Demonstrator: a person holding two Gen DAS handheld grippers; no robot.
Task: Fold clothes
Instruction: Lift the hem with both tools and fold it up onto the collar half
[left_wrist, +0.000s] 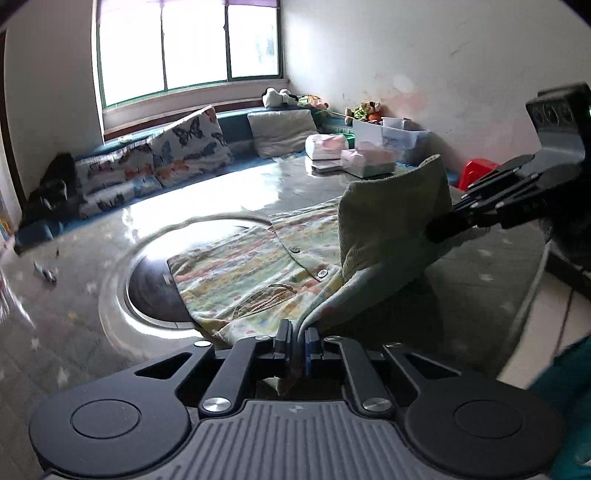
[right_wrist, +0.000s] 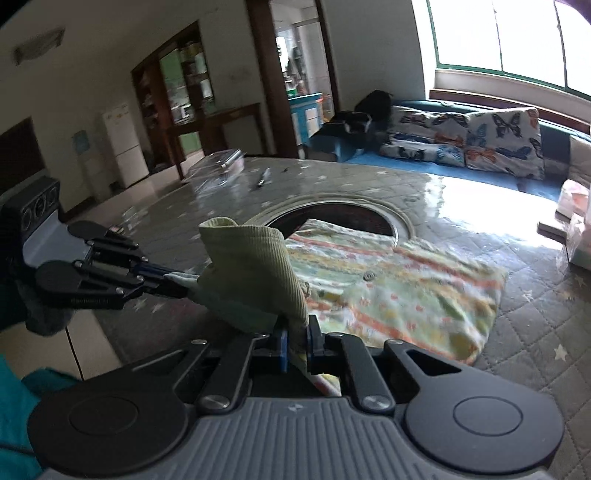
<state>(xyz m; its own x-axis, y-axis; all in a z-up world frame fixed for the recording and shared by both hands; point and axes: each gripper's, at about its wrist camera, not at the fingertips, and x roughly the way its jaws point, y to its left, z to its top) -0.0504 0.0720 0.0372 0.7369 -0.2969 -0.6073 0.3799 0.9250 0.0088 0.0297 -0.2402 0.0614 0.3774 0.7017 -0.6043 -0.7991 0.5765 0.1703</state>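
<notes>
My left gripper has its jaws pressed together on a fold of cloth, the grey-green hem of the garment running straight up from between the pads. My right gripper pinches the same garment the same way, a ribbed pale-green edge bunched between its closed jaws. Between the two pinches that ribbed part is lifted off the surface and stands up in a soft peak (it looks like a cuff or hem band, though I cannot tell which). The rest of the garment, pastel-patterned with small buttons down it, lies flat on the grey quilted table cover, its far end overlapping a round dark recess set in the tabletop. Beyond the table a blue bench carries butterfly-print cushions under a bright window; clear plastic boxes sit at the table's far corner.
</notes>
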